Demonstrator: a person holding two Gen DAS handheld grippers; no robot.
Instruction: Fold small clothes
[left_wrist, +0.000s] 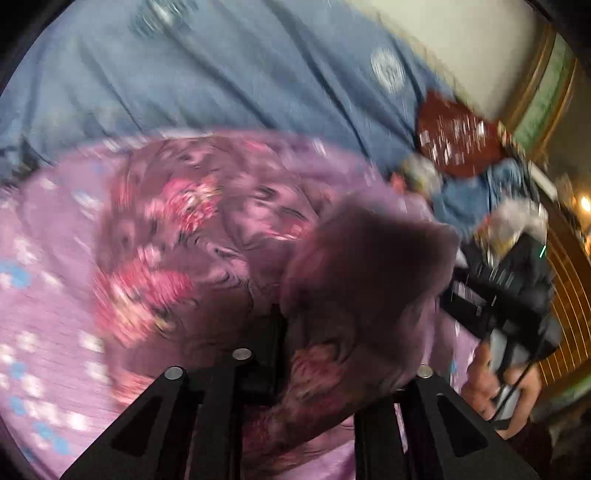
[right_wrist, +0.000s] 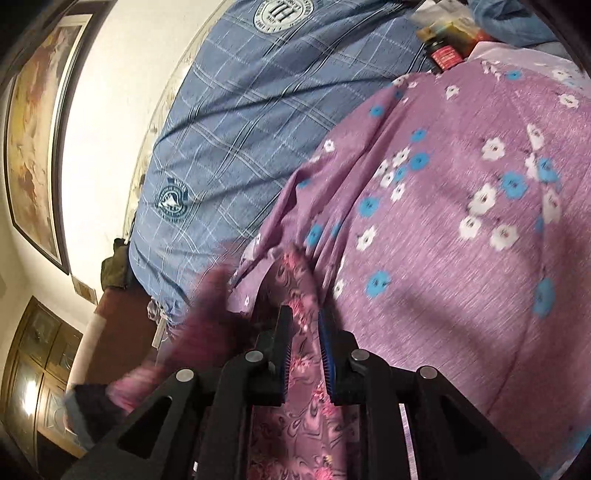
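Over the lilac flowered sheet (right_wrist: 461, 258) beside the blue checked bedspread (right_wrist: 229, 122), I see my right gripper (right_wrist: 306, 334) pinching the pink swirl-print garment (right_wrist: 299, 398), while its folds hide my left gripper's (left_wrist: 295, 369) jaws, state unclear.

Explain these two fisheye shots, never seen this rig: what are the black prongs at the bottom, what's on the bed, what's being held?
There is no robot here: a person carries a two-finger tool in each hand, each with a camera looking along its fingers. The black prongs are those fingers.

The right wrist view shows the right tool pinching a dark purple garment with pink swirl flowers. The left wrist view is blurred; the same garment drapes over the left tool, hiding its tips, so its grip is unclear.

Underneath lies a lilac sheet with white and blue flowers over a blue checked cover with round emblems.
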